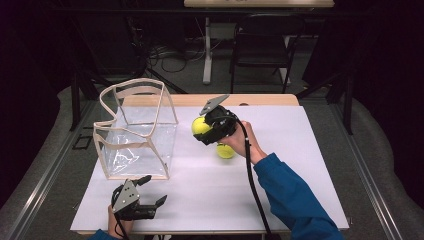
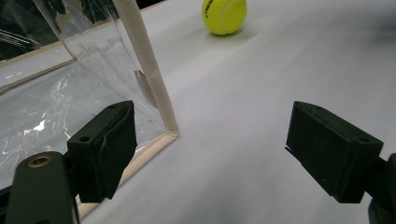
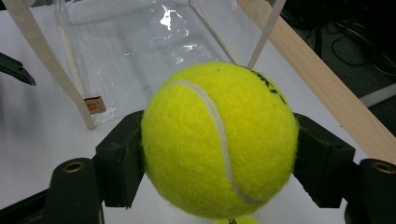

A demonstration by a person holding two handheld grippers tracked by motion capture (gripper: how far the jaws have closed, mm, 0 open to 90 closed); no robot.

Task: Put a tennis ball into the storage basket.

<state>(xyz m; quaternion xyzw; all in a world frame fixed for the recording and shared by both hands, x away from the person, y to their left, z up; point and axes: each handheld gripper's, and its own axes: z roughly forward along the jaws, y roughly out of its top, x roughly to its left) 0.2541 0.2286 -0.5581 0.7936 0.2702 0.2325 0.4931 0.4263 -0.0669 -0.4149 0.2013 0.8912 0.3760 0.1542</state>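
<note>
Right arm: we see a blue sleeve come in from the lower right of the high view, the hand bent at the wrist and aimed toward the bag.
Right tongs (image 1: 205,131): closed on a tennis ball, one pad pressed on each side of it, as we read it in the right gripper view (image 3: 219,154).
Held ball (image 3: 219,140): clamped between the pads and lifted off the bench, just right of the bag in the high view (image 1: 201,125).
Left hand (image 1: 118,220): low at the near edge of the bench, in front of the bag, with the tongs pointing right across the sheet.
Left tongs (image 1: 152,190): wide open, and we see nothing between the pads; in the left gripper view (image 2: 210,154) one pad sits just beside the bag's bottom corner.
Balls: we count two, the held one and a second (image 1: 225,151) that lies on the bench under the right hand.
Bag (image 1: 137,127): one, clear plastic with pale trim, upright on the left of the bench, its top open.
Bench (image 1: 300,150): one, covered by a white sheet.
</note>
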